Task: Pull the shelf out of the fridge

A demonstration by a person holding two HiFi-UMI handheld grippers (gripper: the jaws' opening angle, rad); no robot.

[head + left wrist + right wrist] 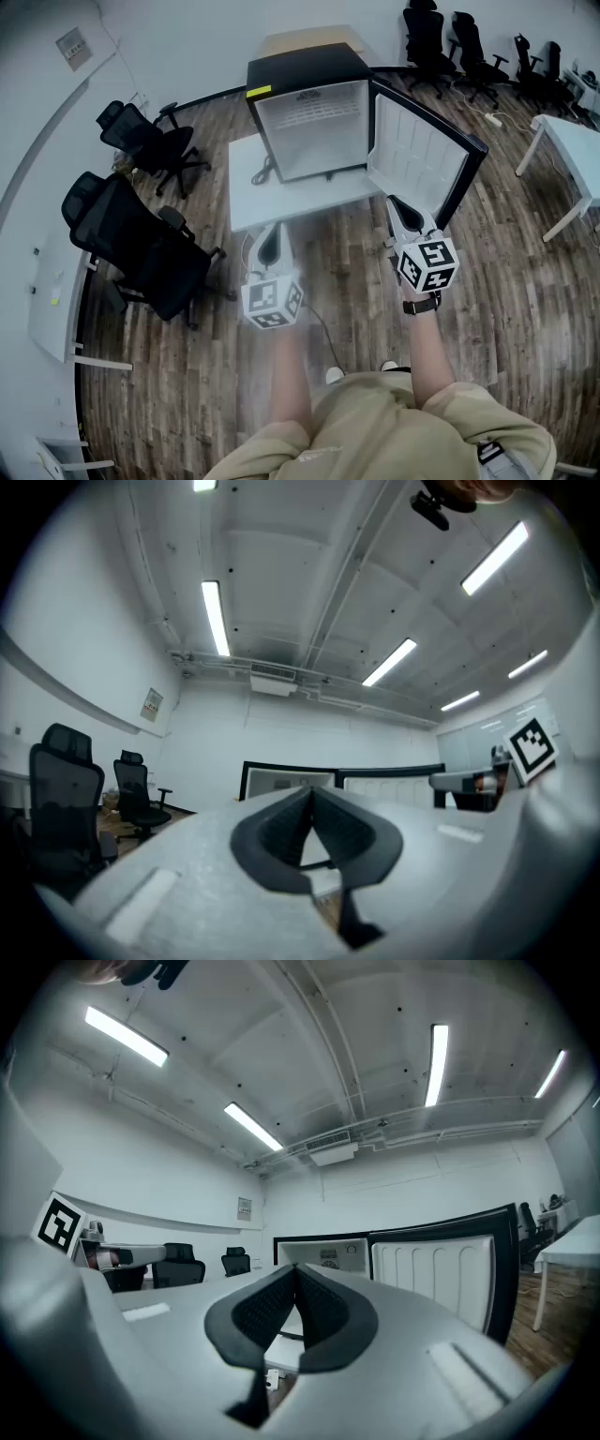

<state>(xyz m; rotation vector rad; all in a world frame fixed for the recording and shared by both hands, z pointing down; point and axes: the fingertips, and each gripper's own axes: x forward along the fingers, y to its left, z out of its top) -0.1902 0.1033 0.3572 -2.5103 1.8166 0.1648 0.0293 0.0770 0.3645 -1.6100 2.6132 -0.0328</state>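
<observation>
Since the fridge (309, 117) stands with its door (417, 155) open, the left gripper (271, 232) and right gripper (399, 206) hang short of it. Both have jaws pinched together on nothing, probably poised to reach in for the shelf, which isn't discernible.

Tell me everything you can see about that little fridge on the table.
The fridge is a small box, black outside and white inside, standing upright on a white table. Its door is swung wide open on the person's right, showing a ribbed white lining. A yellow sticker sits at its top front corner. The inside looks bare; I can't make out a shelf from here. A dark cable lies on the table beside it.
</observation>
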